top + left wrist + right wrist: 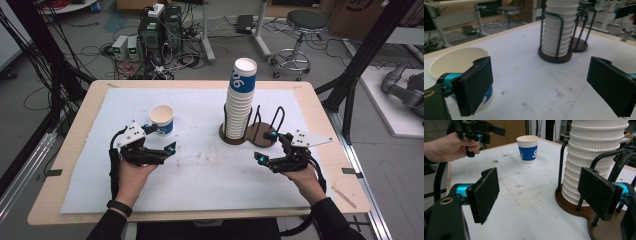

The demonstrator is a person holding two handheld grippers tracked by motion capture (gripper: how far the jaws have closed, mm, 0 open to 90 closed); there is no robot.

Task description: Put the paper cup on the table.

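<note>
High view shows us the surface (200, 165), a pale wooden top covered by a white mat with smudges toward its middle. On it, right of centre and toward the far side, we see a tall stack of paper cups (240, 100) leaning slightly inside the left ring of a dark two-ring wire cup holder (257, 136); the right ring of that holder has no cups in it. Left of the stack, well apart from it, a single paper cup (162, 120) stands upright with its mouth open and a blue band on its side.

Our left gripper (159, 141) sits just near and left of that single cup, jaws spread wide with nothing between them; in the left gripper view the cup sits behind the left jaw and we cannot tell whether they touch. Our right gripper (267, 146) hovers at the near right of the holder, jaws also spread and holding nothing; in the right gripper view the stack and the holder's wires stand just beyond its right jaw.
</note>
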